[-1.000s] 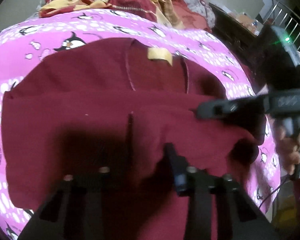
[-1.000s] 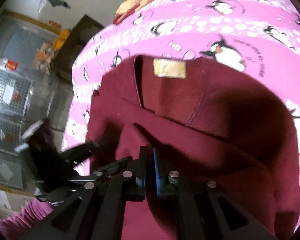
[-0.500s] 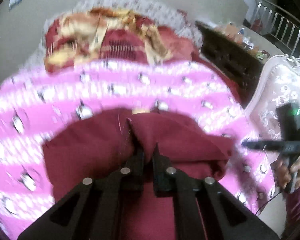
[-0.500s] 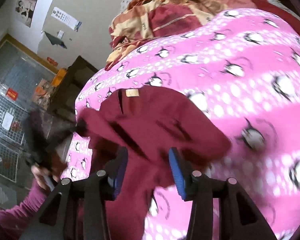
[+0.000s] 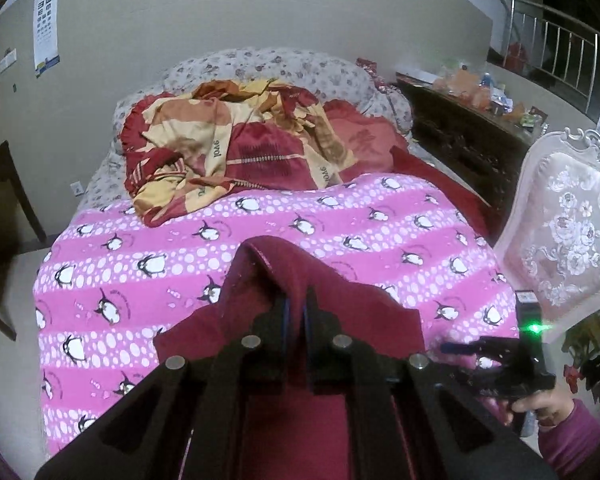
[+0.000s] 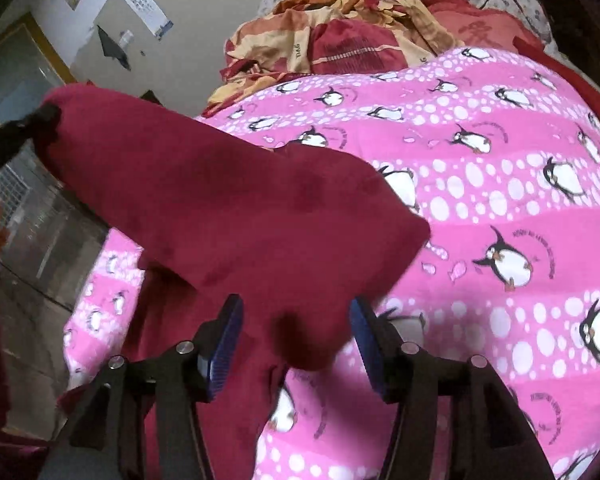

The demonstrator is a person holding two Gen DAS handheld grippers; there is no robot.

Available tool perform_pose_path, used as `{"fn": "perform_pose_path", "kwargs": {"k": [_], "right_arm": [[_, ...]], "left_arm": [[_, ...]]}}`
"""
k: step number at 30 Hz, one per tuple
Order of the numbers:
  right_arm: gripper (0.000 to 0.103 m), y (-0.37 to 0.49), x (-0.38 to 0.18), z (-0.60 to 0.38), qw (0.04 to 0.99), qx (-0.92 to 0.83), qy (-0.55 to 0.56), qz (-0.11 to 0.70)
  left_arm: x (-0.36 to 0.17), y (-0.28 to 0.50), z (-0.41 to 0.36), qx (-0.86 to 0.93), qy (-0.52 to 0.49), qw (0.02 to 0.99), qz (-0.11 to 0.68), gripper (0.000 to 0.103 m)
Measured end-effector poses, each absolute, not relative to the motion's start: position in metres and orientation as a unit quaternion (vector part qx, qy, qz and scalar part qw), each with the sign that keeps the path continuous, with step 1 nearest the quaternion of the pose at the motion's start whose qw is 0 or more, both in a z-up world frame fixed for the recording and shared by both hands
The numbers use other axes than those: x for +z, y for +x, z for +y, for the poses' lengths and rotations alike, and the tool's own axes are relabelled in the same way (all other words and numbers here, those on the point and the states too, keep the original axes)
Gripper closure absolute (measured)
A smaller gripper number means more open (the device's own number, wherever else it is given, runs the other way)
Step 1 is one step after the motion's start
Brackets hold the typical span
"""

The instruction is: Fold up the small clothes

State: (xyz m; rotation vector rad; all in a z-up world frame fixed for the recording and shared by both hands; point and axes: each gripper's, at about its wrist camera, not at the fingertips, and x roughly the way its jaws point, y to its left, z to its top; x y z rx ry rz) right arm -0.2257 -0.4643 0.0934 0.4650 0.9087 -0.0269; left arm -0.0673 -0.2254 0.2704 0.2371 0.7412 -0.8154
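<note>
A dark red garment [image 5: 324, 292] is held up above a pink penguin-print blanket [image 5: 140, 264] that covers the near end of a bed. The left tool [image 5: 296, 308] is seen clamped together on a fold of the garment, with the cloth draped over and around its fingertips and hanging down on both sides. In the right wrist view the same garment [image 6: 236, 208] is stretched from the upper left, where it is gripped by the left tool [image 6: 40, 120], down toward the right tool [image 6: 296, 320]. The right tool's jaws have just been opening and are seen standing apart; a low hanging corner of the garment lies between the blue pads [image 6: 226, 344], but no pressing of the pads on the cloth is shown. In the left wrist view the right tool [image 5: 460, 347] is seen at the right edge of the blanket, carried by a hand [image 5: 540, 404] in a magenta sleeve [image 5: 572, 440]. A crumpled red and yellow quilt [image 5: 236, 148] is piled at the far end of the bed, and a pale floral chair [image 5: 568, 232] stands beside the bed.
</note>
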Motion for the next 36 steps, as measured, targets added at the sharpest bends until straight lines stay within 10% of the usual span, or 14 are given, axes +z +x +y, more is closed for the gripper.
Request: {"fn": "perform_pose_path", "kwargs": {"k": [10,11,13,16,32,36], "right_arm": [[0.033,-0.19,0.021,-0.532,0.804,-0.084,0.412,0.42],[0.036,-0.188,0.024,-0.531,0.811,-0.081,0.405,0.414],[0.084,-0.184,0.029,-0.529,0.821,-0.081,0.389,0.41],[0.091,-0.182,0.049,-0.526,0.845,-0.09,0.345,0.398],[0.092,-0.17,0.043,-0.545,0.846,-0.157,0.269,0.432],[0.066,-0.189,0.053,-0.544,0.84,-0.143,0.306,0.426]], "left_arm": [[0.26,-0.066,-0.22,-0.378,0.113,0.845,0.361,0.097],[0.259,-0.064,-0.22,-0.377,0.113,0.845,0.362,0.097],[0.257,-0.061,-0.219,-0.375,0.112,0.845,0.365,0.097],[0.249,-0.054,-0.217,-0.369,0.109,0.845,0.371,0.097],[0.072,-0.002,-0.191,-0.286,0.068,0.822,0.488,0.097],[0.065,0.002,-0.186,-0.282,0.064,0.823,0.49,0.097]]}}
